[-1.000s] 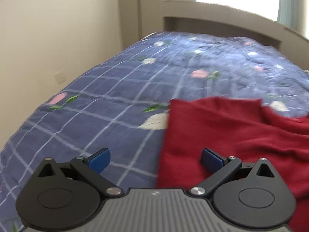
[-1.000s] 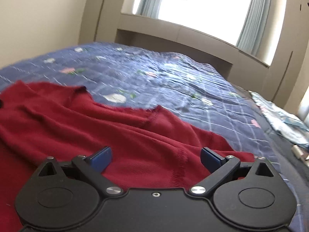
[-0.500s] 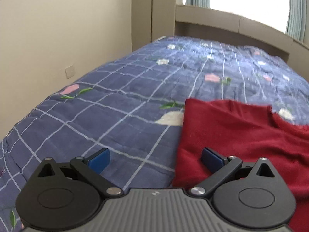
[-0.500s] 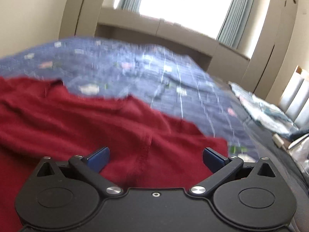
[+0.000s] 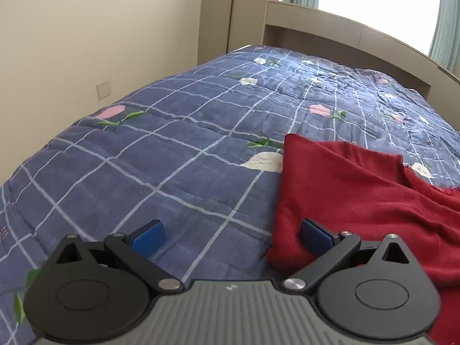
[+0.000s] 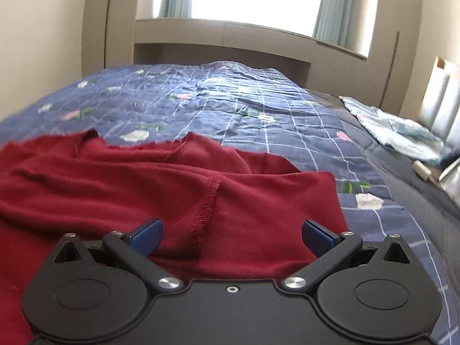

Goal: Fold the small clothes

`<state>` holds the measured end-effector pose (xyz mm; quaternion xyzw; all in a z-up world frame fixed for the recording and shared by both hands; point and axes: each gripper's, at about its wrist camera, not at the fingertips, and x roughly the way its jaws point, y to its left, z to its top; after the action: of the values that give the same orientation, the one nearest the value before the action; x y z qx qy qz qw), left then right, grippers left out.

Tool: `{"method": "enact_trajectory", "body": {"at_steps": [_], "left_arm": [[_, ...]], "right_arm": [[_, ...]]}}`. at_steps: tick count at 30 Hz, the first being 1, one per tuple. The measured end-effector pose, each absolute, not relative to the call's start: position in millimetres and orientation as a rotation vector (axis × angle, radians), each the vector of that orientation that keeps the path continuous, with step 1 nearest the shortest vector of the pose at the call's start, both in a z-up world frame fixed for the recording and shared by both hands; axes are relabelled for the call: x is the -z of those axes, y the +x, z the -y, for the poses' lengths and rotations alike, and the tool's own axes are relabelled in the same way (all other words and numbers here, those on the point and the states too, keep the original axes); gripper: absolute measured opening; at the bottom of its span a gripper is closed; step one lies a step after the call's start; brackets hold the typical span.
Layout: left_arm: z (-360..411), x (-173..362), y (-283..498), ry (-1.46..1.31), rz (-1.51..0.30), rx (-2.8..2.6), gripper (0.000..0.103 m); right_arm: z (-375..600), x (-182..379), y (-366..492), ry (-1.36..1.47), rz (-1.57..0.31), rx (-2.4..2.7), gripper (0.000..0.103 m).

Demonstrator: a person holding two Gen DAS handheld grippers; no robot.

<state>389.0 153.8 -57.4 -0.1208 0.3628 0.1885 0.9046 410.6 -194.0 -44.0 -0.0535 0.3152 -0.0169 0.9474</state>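
Folding looks barely begun: the dark red knit garment (image 6: 161,184) lies rumpled on the blue checked floral bed quilt (image 5: 178,155), one flap overlapping near the right. Left gripper (image 5: 231,234) and right gripper (image 6: 231,234) hover, jaws spread wide, empty.

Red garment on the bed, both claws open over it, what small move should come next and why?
Probably lower the left claw and close it on the near left edge of the red garment. Its jaws stand open and empty, with that edge lying between them on the blue quilt. The right claw is also open, above a rumpled seam, so nothing is gripped yet.
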Motion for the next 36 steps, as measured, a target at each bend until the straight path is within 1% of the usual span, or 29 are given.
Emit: {"method": "enact_trajectory", "body": {"at_steps": [6, 10, 15, 20, 28, 36], "left_arm": [[-149, 36, 359, -0.272, -0.747, -0.350, 0.103], [-135, 22, 327, -0.253, -0.761, -0.270, 0.103], [-112, 11, 279, -0.200, -0.784, -0.204, 0.103], [-98, 4, 228, -0.202, -0.779, -0.207, 0.103], [-82, 4, 154, -0.189, -0.739, -0.212, 0.103], [-78, 20, 118, -0.113, -0.781, -0.156, 0.103]], "right_arm": [[190, 18, 372, -0.045, -0.627, -0.044, 0.102], [186, 5, 330, -0.007, -0.629, -0.112, 0.102], [181, -2, 271, -0.006, -0.641, -0.156, 0.102], [182, -4, 212, -0.020, -0.643, -0.181, 0.102], [177, 2, 140, -0.037, -0.651, -0.238, 0.102], [174, 6, 98, -0.044, -0.624, -0.234, 0.102]]}}
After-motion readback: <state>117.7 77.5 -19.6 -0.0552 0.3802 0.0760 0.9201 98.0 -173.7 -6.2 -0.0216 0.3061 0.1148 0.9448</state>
